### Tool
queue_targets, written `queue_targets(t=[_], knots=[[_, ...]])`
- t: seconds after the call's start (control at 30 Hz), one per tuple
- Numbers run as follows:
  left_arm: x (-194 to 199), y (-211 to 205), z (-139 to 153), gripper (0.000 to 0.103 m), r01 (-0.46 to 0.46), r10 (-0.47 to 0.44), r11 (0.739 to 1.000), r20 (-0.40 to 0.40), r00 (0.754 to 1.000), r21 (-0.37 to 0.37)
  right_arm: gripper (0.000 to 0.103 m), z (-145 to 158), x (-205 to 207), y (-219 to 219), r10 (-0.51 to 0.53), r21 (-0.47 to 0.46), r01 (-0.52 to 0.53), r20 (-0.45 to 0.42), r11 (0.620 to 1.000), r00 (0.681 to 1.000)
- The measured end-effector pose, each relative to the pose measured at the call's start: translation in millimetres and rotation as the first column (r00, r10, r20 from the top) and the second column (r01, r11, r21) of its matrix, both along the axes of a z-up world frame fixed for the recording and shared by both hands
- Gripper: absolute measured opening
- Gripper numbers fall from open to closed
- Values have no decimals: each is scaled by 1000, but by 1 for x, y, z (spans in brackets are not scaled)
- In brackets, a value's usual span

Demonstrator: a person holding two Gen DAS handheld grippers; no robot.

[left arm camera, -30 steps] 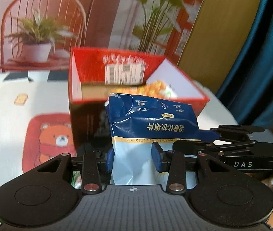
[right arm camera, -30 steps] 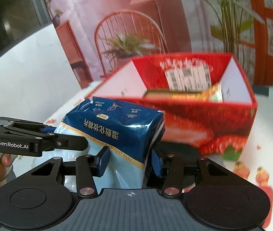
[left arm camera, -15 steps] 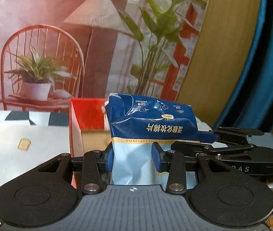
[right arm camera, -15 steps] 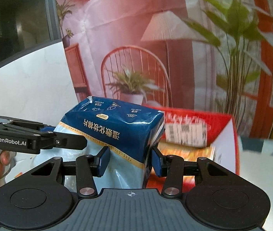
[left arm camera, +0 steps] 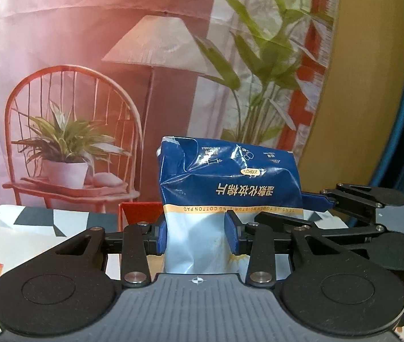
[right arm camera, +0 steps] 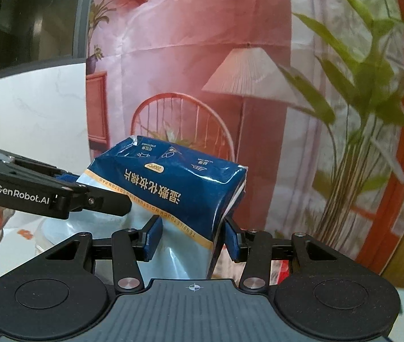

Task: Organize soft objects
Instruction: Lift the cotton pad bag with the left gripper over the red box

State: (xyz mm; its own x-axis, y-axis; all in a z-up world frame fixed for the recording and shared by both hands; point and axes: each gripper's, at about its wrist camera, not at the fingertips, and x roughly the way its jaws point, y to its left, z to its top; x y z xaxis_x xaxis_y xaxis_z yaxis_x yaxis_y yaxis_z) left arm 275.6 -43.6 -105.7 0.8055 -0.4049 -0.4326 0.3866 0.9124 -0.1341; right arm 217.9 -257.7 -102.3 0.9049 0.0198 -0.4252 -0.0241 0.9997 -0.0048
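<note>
Now both are clamped on the cotton pad pack [left arm camera: 227, 188]: left gripper [left arm camera: 196, 235] and right gripper [right arm camera: 192, 235] squeeze its pale lower half, held aloft. Looks light, squashy, slick film; that low grip suits it.

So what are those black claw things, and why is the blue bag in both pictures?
Those are tools, not a robot. A person holds one hand-held gripper in each hand, and each has a little camera looking out along its two fingers. One picture comes from the left hand-held gripper, the other from the right hand-held gripper. Both squeeze the same blue bag of cotton pads, so you see it twice, with the other tool poking in from the side. Low behind the bag peeks a red box on a patterned tablecloth. The chair and lamp are just a printed backdrop.
</note>
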Motion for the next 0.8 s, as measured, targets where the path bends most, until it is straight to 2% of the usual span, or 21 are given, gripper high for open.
queue_targets(t=[0.2,0.4,0.57,0.73,0.8], knots=[[31,-6,-16,41,-15,16,1000,-19,1000,23,43,-16,27,-4,-2,-79,1,-13,997,1000],[48,-13,-42,41,37,-28,996,-110,994,79,43,-46,36,-16,6,-51,-11,-102,999,995],[54,-15,-61,41,59,-43,994,-165,985,96,43,-64,40,-23,4,-21,-8,-185,1000,983],[53,-14,-68,52,51,-25,988,-180,983,144,45,-74,42,-25,-18,-22,12,-246,1000,969],[51,-11,-67,53,48,-22,988,-176,984,146,50,-75,41,-27,-38,-23,33,-255,999,966]])
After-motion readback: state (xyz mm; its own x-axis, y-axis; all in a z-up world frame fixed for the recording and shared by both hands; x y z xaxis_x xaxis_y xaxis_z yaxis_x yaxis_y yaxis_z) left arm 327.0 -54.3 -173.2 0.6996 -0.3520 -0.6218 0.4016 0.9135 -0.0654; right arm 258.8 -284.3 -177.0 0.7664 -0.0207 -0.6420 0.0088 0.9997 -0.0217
